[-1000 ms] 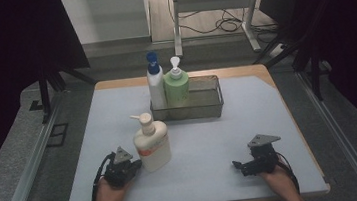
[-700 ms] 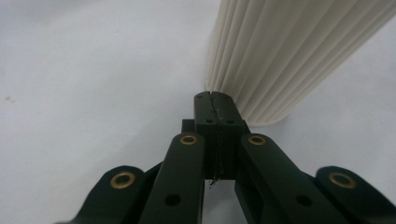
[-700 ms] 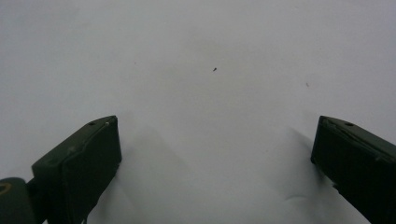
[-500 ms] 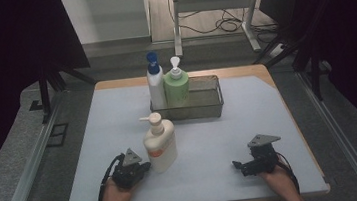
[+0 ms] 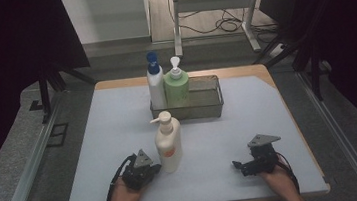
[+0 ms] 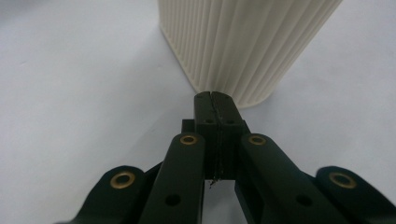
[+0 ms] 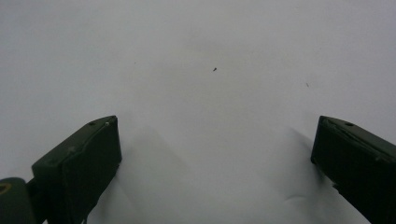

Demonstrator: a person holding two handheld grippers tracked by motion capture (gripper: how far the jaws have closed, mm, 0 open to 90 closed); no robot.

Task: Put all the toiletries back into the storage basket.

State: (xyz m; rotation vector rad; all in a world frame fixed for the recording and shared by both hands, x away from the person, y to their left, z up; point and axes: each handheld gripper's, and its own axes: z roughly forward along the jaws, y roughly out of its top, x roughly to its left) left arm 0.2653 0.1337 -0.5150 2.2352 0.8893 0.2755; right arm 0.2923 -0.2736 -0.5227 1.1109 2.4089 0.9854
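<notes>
Now the cream ribbed plastic pump bottle [image 5: 168, 143] stands upright at lower centre of the high view, shifted right from a second ago. Left gripper [image 5: 146, 168] has jaws fully closed, tips touching the bottle's base, pushing it, not gripping. Right gripper [image 5: 241, 166] sits idle lower right on the table [image 5: 268, 116], jaws wide, empty. Bottle looks headed toward the wire basket [image 5: 212, 108].

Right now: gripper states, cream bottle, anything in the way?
Left gripper shut, tips at the base of the cream pump bottle, bottle upright. Right gripper open over bare mat. Wire basket with two bottles stands beyond.
</notes>
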